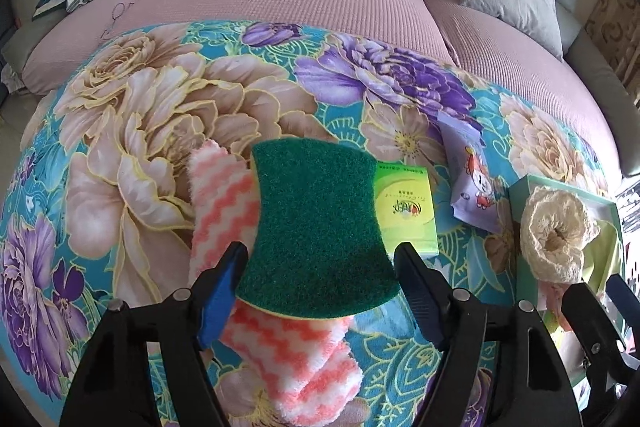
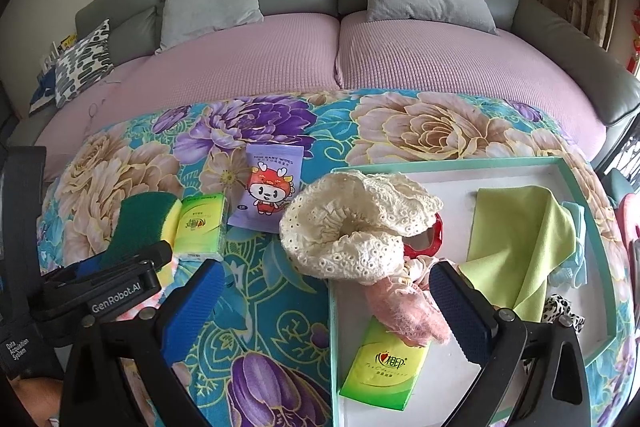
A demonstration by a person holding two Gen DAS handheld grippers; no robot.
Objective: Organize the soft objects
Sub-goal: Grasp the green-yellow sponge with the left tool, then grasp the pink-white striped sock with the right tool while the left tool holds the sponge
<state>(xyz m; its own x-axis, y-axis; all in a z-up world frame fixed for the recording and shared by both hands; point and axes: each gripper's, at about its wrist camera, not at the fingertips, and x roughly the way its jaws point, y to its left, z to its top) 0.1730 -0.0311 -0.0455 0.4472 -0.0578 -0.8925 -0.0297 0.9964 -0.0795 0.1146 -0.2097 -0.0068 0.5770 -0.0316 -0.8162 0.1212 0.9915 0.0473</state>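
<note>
Gripped at its lower corners by the left gripper (image 1: pixel 320 267), the green scouring sponge (image 1: pixel 316 227) hovers over the pink zigzag cloth (image 1: pixel 288 355), seemingly tray-bound; the right gripper (image 2: pixel 324 303) gapes empty over the tray (image 2: pixel 452 163) at three o'clock.

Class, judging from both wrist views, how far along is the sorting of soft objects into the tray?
Done: the cream lace hat, lime-green cloth and one green tissue pack lie in the mint-rimmed tray. In hand: the left tongs straddle the green scouring sponge, apparently gripping it. Left: pink-white zigzag towel, second tissue pack, purple wipes pouch.
</note>
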